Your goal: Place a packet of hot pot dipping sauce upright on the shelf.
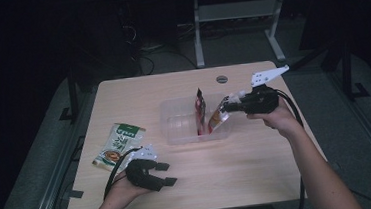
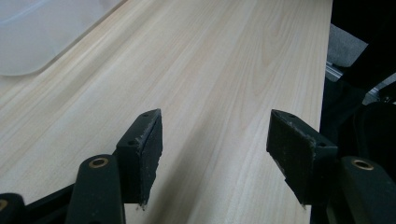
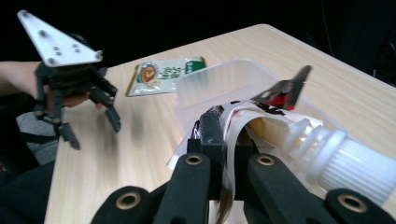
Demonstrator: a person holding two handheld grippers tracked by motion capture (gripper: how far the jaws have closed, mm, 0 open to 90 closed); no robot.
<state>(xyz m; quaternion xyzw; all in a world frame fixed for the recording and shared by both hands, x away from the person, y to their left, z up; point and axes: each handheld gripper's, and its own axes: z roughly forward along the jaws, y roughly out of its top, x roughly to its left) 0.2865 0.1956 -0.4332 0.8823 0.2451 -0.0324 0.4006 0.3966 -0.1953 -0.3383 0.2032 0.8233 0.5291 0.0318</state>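
A dim room is seen from above, with a pale wooden bench [image 1: 238, 160] lit at the centre; the floor and furniture behind it are lost in darkness. The print on the packets is too small to be read. The lower part of the spouted pouch [image 1: 218, 118] is hidden by the cloudy wall of the clear plastic tub [image 1: 174, 116], and in the right gripper view its body is cut off behind the tongs. In the left gripper view just a rounded corner of the tub [image 2: 28, 42] is caught at the upper left, the rest being cut off.

One tub is counted, near the middle of the bench. Two pouches are seen in it: a dark red pouch [image 1: 201, 111] standing upright on its edge, and the spouted pouch with a white ribbed cap [image 3: 345, 163], which leans in over the tub's right side. One green and white packet [image 1: 119, 145] lies flat on the bench, left of the tub and apart from it.

Two tongs are counted. The right tongs [image 1: 228, 105] are clenched on the top of the spouted pouch just beside its cap, held over the tub's right end. The left tongs [image 1: 163, 174] are released, with bare bench between them, low over the front left of the bench just beside the green packet
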